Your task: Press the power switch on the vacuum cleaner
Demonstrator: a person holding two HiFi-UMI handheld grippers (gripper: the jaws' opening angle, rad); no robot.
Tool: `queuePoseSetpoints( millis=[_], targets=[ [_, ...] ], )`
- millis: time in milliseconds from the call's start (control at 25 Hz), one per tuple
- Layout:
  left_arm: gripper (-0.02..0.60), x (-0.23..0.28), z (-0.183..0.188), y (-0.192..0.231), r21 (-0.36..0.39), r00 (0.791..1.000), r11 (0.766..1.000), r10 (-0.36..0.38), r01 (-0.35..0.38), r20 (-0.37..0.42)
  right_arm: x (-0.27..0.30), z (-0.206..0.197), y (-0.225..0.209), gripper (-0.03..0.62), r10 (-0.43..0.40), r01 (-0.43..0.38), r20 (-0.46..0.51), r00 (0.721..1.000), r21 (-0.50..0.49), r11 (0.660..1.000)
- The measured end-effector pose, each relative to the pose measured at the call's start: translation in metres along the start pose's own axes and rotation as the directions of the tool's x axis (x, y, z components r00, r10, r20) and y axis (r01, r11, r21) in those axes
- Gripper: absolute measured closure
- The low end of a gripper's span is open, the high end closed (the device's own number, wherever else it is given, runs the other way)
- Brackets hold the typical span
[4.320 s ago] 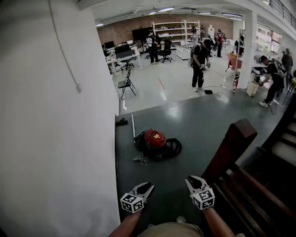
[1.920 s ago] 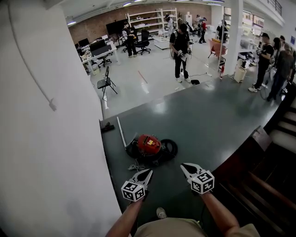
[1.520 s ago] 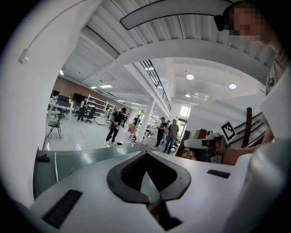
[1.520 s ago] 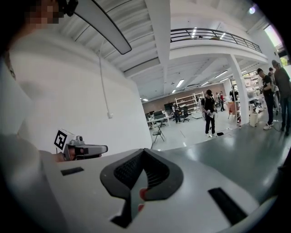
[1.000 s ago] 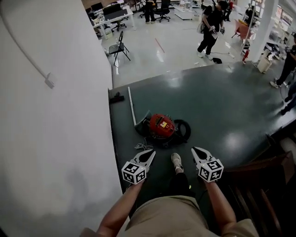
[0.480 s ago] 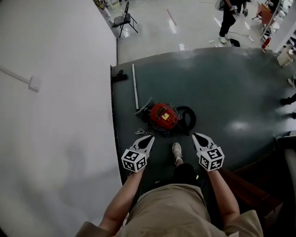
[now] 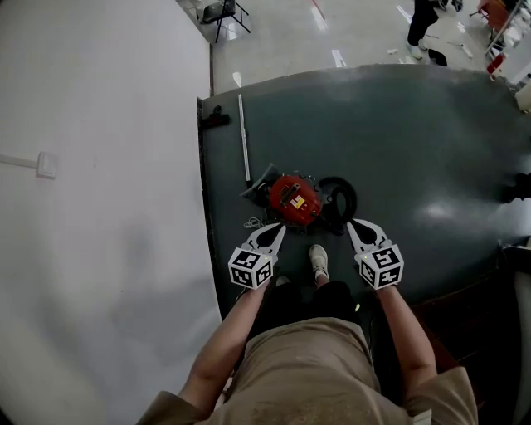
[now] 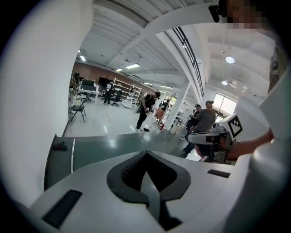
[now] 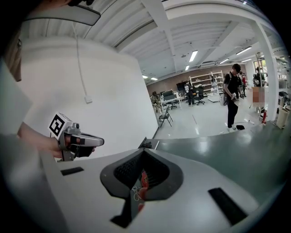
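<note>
Closed right in since a second ago, with both grippers brought forward and lower, and the red canister vacuum cleaner (image 7: pixel 294 199) now just ahead of their tips rather than well out in front. Nearest of all, khaki trousers (image 7: pixel 311 365) and two bare forearms. Next up, left gripper (image 7: pixel 279 229), white with a marker cube, jaws pressed together tip to tip, nothing between them. Alongside, right gripper (image 7: pixel 355 226), likewise pinched tight and empty, with a sliver of red body glimpsed through the gap behind its pads in the right gripper view. Between the two, a pale shoe (image 7: pixel 318 260) planted on the dark green floor (image 7: pixel 415 141). Just beyond, the vacuum cleaner on that floor, near the white wall (image 7: pixel 108 166), untouched by either gripper; yellow label on top, power switch too small to pick out. Black hose (image 7: pixel 340 202) coiled at its right side, thin white cord (image 7: pixel 252 222) bunched at its near left. Further on, a slim metal tube (image 7: pixel 243 145) lying flat, with a small black part (image 7: pixel 216 119) by the wall near its far end. Farthest off, pale floor (image 7: pixel 282 41), a folding chair (image 7: pixel 222 10), a standing person (image 7: pixel 425 21).
</note>
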State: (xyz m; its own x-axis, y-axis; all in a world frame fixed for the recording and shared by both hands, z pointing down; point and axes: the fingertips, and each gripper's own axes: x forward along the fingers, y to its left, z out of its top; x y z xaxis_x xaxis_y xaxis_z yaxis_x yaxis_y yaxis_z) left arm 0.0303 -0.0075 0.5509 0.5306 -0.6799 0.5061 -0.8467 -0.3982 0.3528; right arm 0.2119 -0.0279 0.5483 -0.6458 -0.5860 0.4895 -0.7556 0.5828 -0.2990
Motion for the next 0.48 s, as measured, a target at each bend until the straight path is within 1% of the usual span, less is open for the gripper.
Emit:
queuePoseSetpoints(
  millis=[280,480],
  targets=[
    [0.575,0.019,0.021,0.022,0.029,1.000,0.999,-0.015,0.016,-0.014,0.038,0.006,-0.021,0.586,-0.012,0.012,-0.035,0.999,-0.013,1.000],
    [0.575,0.030,0.033,0.047,0.044,0.999,0.999,-0.029,0.030,-0.030,0.053,0.017,-0.028,0.586,-0.050,0.050,-0.036,0.998,-0.018,0.999]
  ],
)
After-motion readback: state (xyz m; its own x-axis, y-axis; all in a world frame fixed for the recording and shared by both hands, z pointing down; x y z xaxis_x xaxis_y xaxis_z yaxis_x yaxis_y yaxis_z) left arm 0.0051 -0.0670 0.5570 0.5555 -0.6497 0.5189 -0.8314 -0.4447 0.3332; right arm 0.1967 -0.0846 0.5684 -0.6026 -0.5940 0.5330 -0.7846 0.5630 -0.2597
